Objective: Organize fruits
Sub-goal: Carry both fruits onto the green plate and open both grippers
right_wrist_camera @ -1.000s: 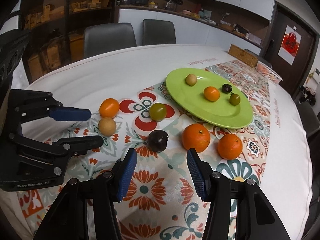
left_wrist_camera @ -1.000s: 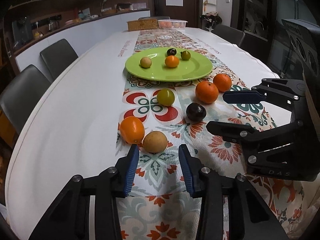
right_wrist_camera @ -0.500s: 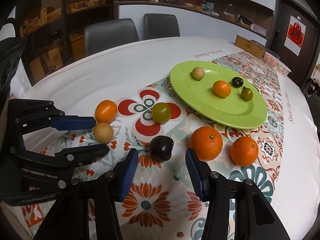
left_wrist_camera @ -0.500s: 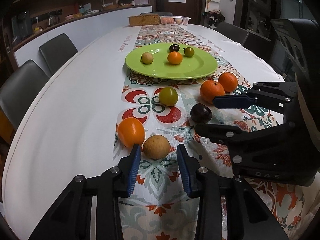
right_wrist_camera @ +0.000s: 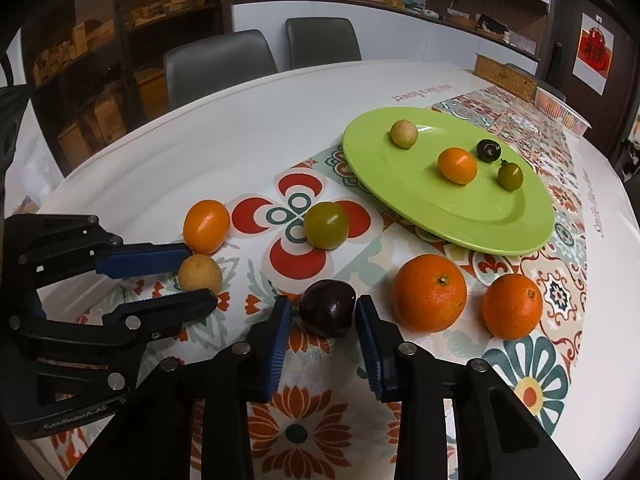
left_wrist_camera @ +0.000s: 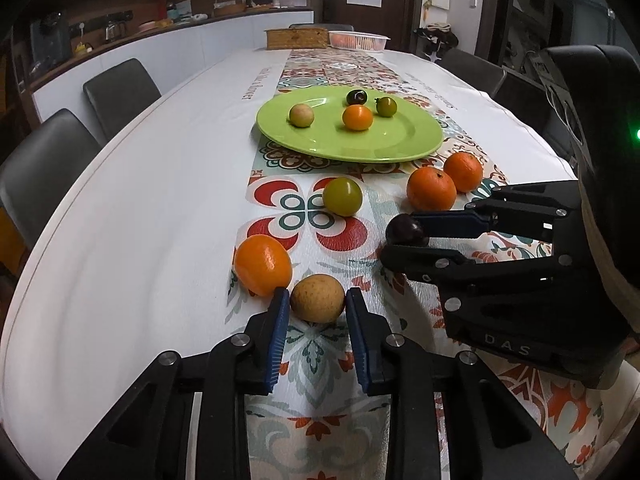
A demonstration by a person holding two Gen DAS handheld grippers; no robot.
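Table (left_wrist_camera: 132,216): L gripper (left_wrist_camera: 317,320) fingers now clamp tan fruit (left_wrist_camera: 317,298).

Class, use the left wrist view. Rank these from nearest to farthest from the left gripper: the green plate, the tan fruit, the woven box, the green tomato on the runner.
1. Tan fruit, between the left gripper's fingers.
2. Green tomato, mid-runner, ahead.
3. Green plate, farther up the runner.
4. Woven box, at the table's far end.
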